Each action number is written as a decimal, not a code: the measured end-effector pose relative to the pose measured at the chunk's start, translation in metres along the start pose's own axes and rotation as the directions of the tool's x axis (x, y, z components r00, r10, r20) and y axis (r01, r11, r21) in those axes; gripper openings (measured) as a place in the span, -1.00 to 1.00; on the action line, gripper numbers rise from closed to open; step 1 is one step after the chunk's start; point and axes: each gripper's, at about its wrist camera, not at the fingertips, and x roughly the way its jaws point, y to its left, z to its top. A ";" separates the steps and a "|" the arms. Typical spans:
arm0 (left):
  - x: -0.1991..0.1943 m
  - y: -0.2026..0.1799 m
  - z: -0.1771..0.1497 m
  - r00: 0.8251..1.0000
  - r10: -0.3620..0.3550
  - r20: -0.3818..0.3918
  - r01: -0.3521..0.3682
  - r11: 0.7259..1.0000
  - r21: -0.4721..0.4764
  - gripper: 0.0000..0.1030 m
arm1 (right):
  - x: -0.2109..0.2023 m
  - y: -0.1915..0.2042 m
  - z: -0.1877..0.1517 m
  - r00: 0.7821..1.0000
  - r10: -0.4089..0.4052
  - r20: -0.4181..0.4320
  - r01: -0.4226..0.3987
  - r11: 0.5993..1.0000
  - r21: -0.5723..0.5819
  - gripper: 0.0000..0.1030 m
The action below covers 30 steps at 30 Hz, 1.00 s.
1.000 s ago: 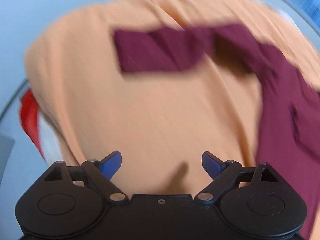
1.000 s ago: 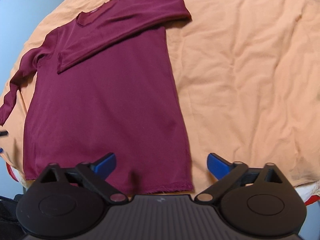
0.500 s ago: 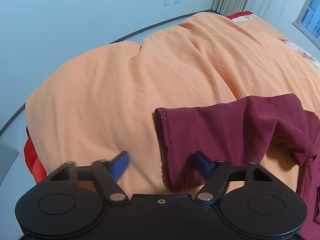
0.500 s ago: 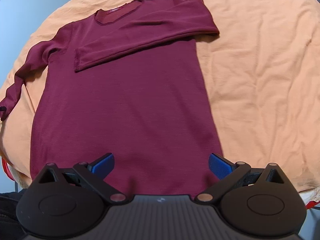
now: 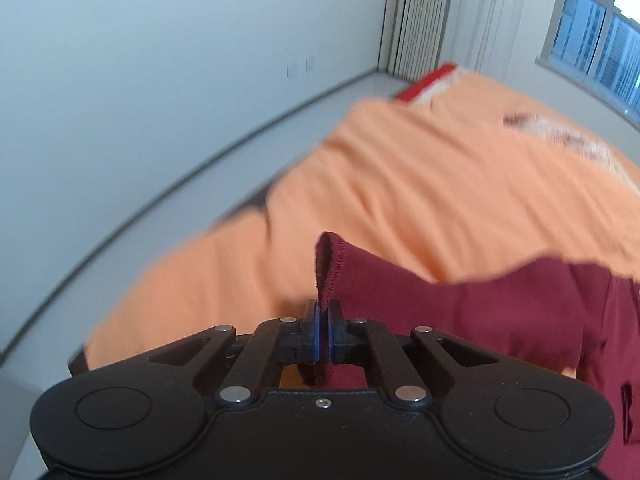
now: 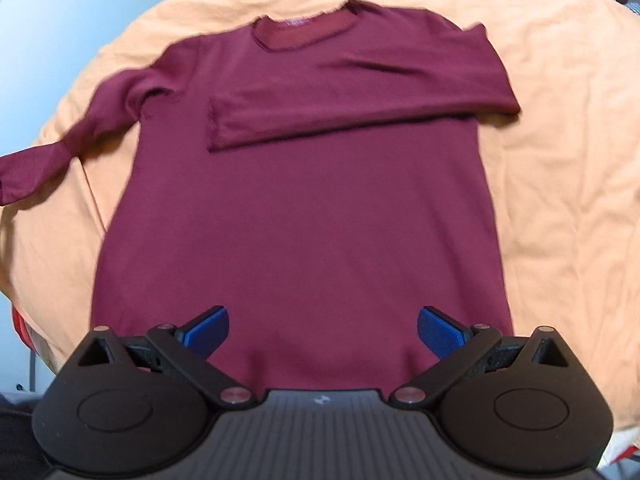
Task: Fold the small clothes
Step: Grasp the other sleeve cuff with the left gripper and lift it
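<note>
Both views evenly lit, soft daylight, no hard shadows. Left wrist view: window (image 5: 592,36) up and to the right of the left gripper (image 5: 322,330) is the source, top-right corner of its panes blown out. Orange sheet (image 5: 420,200) ahead of the jaws is smeared with motion blur; gripper body sharp. Wall line bows hard from fisheye distortion. Right wrist view: maroon shirt (image 6: 304,216) softly blurred at its edges, faint shadow under the folded sleeve (image 6: 360,112). Dark vignette in the corners of both.

No readable text on anything.
</note>
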 end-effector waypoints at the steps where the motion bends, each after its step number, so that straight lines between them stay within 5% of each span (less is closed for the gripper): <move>1: -0.003 0.004 0.008 1.000 0.003 0.013 -0.003 1.000 0.004 -0.95 | 0.001 0.003 0.004 1.000 0.007 0.009 -0.007 1.000 0.000 0.99; 13: -0.016 0.008 0.056 0.997 0.029 0.067 -0.031 0.999 0.021 -0.95 | 0.006 0.024 0.015 0.998 0.052 0.031 -0.051 0.998 -0.026 0.99; 19: -0.060 -0.033 0.087 0.988 -0.110 0.107 0.106 0.993 0.049 -0.95 | 0.001 0.014 0.012 0.997 0.057 0.054 -0.057 0.998 -0.002 0.99; 23: -0.102 -0.087 0.085 0.952 -0.277 0.134 0.259 0.957 0.133 -0.95 | -0.002 0.006 0.011 0.995 0.065 0.073 -0.066 0.998 0.010 0.99; 30: -0.146 -0.207 0.045 0.847 -0.527 0.071 0.489 0.825 0.283 -0.95 | -0.008 -0.014 0.007 0.995 0.070 0.077 -0.073 0.997 0.035 0.99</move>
